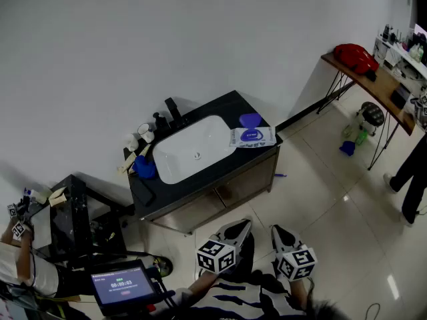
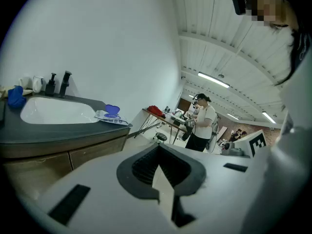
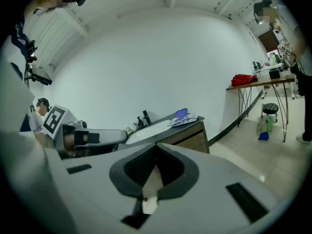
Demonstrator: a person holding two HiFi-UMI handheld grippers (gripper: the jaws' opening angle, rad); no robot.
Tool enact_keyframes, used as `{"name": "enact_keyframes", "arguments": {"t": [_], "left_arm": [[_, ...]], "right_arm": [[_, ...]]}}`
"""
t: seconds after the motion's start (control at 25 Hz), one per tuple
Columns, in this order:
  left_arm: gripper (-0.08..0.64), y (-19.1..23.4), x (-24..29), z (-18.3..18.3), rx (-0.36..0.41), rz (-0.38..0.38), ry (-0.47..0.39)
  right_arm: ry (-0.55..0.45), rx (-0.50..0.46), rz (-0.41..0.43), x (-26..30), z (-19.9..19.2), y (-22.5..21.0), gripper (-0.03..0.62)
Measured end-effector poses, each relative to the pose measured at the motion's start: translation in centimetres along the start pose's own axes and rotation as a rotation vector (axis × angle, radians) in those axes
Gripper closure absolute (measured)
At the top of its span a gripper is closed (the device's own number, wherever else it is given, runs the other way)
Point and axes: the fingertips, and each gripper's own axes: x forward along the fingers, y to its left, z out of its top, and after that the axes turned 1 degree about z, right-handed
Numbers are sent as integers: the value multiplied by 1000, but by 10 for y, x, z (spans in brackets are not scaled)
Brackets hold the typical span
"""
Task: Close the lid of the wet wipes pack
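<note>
- Bench (image 1: 223,105): a black-topped cabinet set against the far white wall, angled in the head view, with pale fronts below.
- Basin (image 1: 180,159): a white rectangular bowl sunk into the bench top, taking up most of its middle.
- Wooden side bench (image 1: 373,89): it stands at the far right, well apart from the main bench. It has thin dark legs and carries a red object (image 1: 355,57) at its left end.
- Left tool (image 1: 239,229): held over the tiled floor on the near side of the bench, well apart from it. Its own view shows the tool (image 2: 158,150) with jaws brought together at the tips and nothing between them.
- Right tool (image 1: 280,235): just beside the left tool and likewise well short of the bench. Its own view shows the tool (image 3: 156,147) with jaws together and nothing gripped.
- Wet wipes pack (image 1: 253,137): it lies flat on the right end of the bench top, just right of the basin and near the bench's right edge. It also shows in the left gripper view (image 2: 111,117) and in the right gripper view (image 3: 184,121). Neither tool touches it.
- Lid (image 1: 250,120): blue and open, standing up from the far side of the pack. Both gripper views confirm it raised (image 2: 112,110) (image 3: 181,113).
- Faucet (image 1: 175,112): black, at the far rim of the basin.
- Blue object (image 1: 144,167): on the bench top at the basin's left end; its kind cannot be told.
</note>
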Motion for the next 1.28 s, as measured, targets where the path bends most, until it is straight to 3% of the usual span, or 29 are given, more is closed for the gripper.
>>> {"name": "enact_keyframes", "arguments": {"t": [0.28, 0.56, 0.76, 0.92, 1.28], "left_arm": [[560, 78, 70, 60, 14, -18, 5], [560, 158, 132, 119, 19, -53, 22], [560, 198, 173, 112, 6, -48, 105], [560, 219, 202, 110, -29, -38, 123], [561, 282, 246, 99, -100, 99, 213]], "right_arm": [[-2, -35, 4, 88, 51, -27, 594], [-31, -44, -46, 175, 114, -54, 594], [3, -65, -36, 214, 133, -57, 594], [53, -62, -32, 231, 132, -67, 594], [146, -89, 31, 299, 151, -124, 594]]}}
